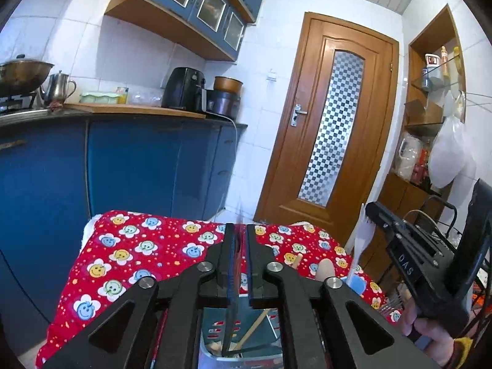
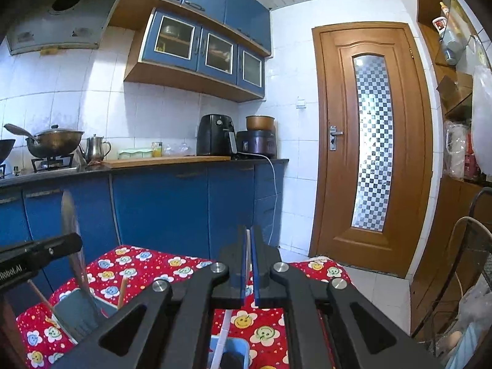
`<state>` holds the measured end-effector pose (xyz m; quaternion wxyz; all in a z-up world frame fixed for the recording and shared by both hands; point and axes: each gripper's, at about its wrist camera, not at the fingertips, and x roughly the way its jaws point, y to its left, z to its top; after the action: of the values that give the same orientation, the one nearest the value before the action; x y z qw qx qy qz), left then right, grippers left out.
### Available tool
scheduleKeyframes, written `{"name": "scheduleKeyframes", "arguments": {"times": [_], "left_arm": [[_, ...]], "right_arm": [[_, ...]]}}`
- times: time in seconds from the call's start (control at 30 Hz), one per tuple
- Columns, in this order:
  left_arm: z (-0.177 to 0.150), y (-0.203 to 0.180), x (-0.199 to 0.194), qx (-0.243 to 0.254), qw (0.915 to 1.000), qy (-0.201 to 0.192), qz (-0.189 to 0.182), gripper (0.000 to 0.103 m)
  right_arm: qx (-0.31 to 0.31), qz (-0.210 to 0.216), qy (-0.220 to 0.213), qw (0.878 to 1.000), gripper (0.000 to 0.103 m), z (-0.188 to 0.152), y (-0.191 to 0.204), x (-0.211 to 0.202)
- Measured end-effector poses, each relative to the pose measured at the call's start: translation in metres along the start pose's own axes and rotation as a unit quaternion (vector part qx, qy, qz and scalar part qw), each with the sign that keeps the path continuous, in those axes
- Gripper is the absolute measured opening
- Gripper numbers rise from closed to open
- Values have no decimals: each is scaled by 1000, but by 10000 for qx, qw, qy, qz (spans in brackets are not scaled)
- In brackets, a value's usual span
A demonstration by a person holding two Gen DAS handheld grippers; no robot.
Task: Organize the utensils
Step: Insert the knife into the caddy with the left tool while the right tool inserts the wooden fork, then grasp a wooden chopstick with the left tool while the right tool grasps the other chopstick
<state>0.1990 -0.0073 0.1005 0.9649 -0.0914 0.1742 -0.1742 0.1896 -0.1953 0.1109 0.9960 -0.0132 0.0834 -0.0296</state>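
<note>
My left gripper [image 1: 241, 227] stands over a grey-blue utensil holder [image 1: 212, 323] on the red flowered cloth [image 1: 138, 261]. A knife [image 1: 234, 261] stands upright between its jaws and reaches down into the holder. The blade lies against the left pad, and a strip of red cloth shows between it and the right pad. The right wrist view shows the same knife [image 2: 68, 215] rising past the left gripper [image 2: 77, 241] from the holder [image 2: 73, 310]. My right gripper [image 2: 249, 230] is shut on a white plastic fork [image 2: 223, 332] above a light blue cup [image 2: 241, 346].
A wooden spoon [image 1: 326, 269] and chopsticks [image 1: 296, 259] stick up beside the fork [image 1: 361, 243]. Blue cabinets and a counter with an air fryer [image 2: 215, 135] run behind the table. A wooden door [image 2: 369, 141] is ahead; a wire rack [image 2: 473, 261] stands at the right.
</note>
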Motion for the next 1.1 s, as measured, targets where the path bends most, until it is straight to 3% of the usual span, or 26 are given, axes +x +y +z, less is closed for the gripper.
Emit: {"name": "scheduleKeyframes", "arguments": {"times": [0.2, 0.3, 0.63, 1.1], "left_arm": [[0, -5, -8, 4, 9999, 77, -90, 21], [2, -8, -17, -9, 9998, 63, -170, 26], [-4, -17, -48, -26, 9992, 261, -296, 28], [-28, -34, -96, 252, 9979, 574, -150, 28]], "right_arm": [[99, 417, 229, 9988, 5, -3, 1, -6], [181, 536, 217, 9982, 12, -1, 0, -16], [488, 783, 297, 9953, 19, 2, -4, -67], [885, 1012, 755, 9880, 26, -21, -11, -131]]}}
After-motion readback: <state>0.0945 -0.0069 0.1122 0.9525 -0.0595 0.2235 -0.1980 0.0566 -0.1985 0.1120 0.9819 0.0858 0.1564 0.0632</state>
